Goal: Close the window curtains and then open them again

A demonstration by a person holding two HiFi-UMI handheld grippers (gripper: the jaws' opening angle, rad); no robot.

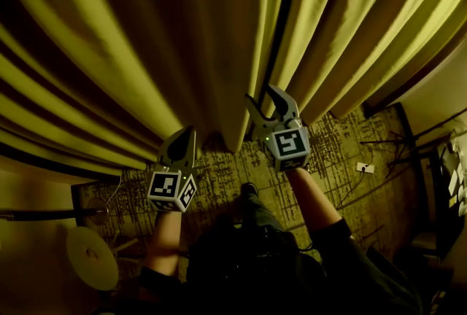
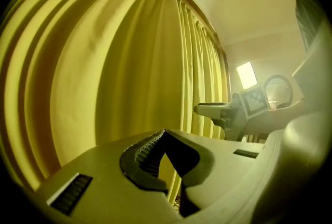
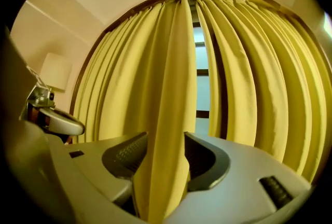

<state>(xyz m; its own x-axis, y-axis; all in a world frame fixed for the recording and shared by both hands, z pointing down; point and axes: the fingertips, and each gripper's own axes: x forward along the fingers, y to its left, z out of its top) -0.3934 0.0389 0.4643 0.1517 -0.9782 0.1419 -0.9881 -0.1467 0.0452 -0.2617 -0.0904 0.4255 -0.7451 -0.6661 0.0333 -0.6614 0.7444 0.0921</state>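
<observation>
Yellow-green curtains hang across the window, a left panel (image 1: 109, 51) and a right panel (image 1: 350, 29), with a narrow dark gap (image 1: 284, 7) between them. In the right gripper view the window glass (image 3: 201, 78) shows through that gap. My right gripper (image 1: 261, 95) is open at the left panel's inner edge; that edge fold (image 3: 166, 88) hangs between its jaws (image 3: 166, 137), unclamped. Lower and to the left, my left gripper (image 1: 188, 133) is shut with nothing in it, its tips (image 2: 164, 134) just in front of the left panel (image 2: 104, 72).
A patterned carpet (image 1: 343, 153) lies below the curtains, with a white object (image 1: 365, 168) and cables on it at the right. A round pale table (image 1: 91, 255) stands at lower left. A lamp (image 3: 54, 70) stands by the wall left of the curtains.
</observation>
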